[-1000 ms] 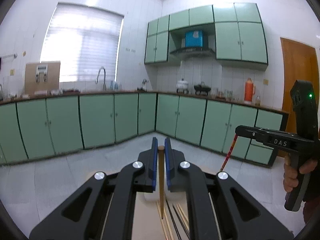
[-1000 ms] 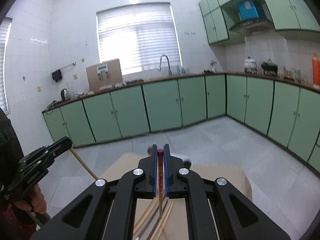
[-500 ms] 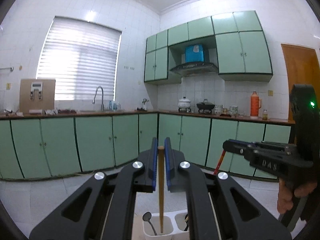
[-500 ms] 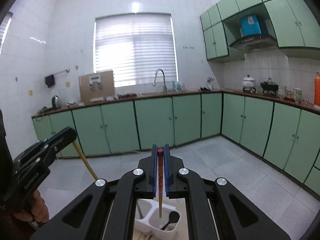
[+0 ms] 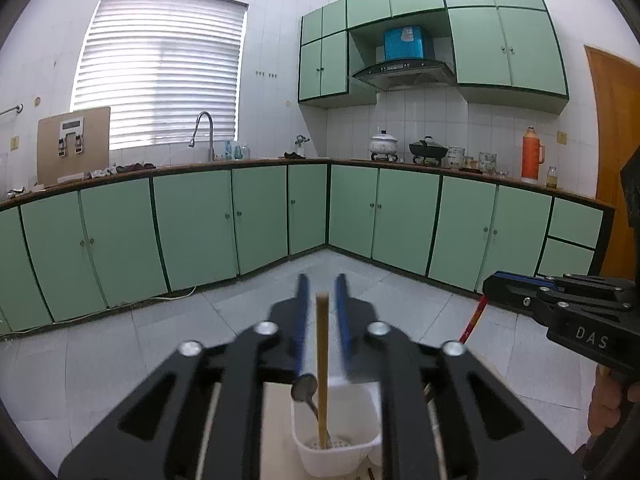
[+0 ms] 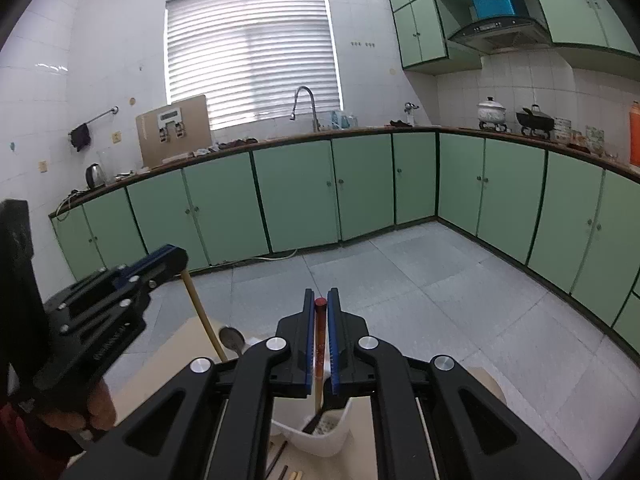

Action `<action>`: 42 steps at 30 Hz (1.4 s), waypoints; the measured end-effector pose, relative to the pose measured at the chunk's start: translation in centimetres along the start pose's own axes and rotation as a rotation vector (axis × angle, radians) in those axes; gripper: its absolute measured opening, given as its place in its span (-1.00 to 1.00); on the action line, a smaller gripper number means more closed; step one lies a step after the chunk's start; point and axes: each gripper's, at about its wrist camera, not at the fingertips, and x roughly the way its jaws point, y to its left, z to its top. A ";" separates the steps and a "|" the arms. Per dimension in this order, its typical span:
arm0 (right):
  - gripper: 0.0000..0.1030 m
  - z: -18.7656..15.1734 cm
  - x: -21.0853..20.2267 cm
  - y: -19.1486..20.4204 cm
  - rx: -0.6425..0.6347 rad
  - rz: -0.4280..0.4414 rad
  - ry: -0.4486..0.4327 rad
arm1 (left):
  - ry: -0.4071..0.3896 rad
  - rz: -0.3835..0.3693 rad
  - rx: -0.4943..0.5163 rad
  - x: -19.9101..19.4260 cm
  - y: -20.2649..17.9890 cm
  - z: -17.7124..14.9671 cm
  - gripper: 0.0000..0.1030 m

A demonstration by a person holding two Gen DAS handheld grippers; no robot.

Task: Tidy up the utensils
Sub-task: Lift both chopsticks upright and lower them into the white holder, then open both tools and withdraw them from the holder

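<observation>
Left gripper now spreading wide, releasing bamboo chopstick into white utensil holder; seemingly landed. Right gripper still clenching red-tipped chopstick above holder, next.

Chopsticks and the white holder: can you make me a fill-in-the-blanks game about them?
1. The left gripper is open around a chopstick that is plain ____ in color.
2. The right gripper is shut on a chopstick whose top end is ____.
3. The plain chopstick's bottom end sits inside the ____ holder.
4. The metal thing leaning in that holder beside it is a ____.

Missing words: wood (tan); red; white; spoon
</observation>
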 end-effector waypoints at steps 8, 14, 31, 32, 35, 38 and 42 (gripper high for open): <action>-0.03 -2.1 -3.0 -0.9 0.040 -0.069 -0.050 | 0.005 0.030 -0.029 -3.3 1.3 -2.0 -0.03; 0.27 -4.8 -6.0 -0.2 0.029 -0.112 -0.077 | 0.025 0.055 -0.018 -6.7 1.1 -4.4 0.37; 0.38 -17.8 -12.2 4.4 0.037 -0.218 -0.017 | 0.198 0.109 -0.027 -14.1 1.1 -15.3 0.45; 0.37 -18.8 -12.6 4.7 0.039 -0.224 -0.007 | 0.203 0.113 -0.026 -14.5 1.1 -15.8 0.45; 0.29 -20.6 -13.2 5.4 0.060 -0.216 0.025 | 0.224 0.117 -0.017 -15.5 0.9 -17.1 0.45; 0.21 -22.4 -13.5 6.0 0.067 -0.209 0.065 | 0.243 0.116 -0.015 -16.4 0.7 -18.5 0.45; -0.01 -24.1 -13.6 6.2 0.077 -0.193 0.119 | 0.262 0.122 -0.018 -16.8 0.8 -19.8 0.40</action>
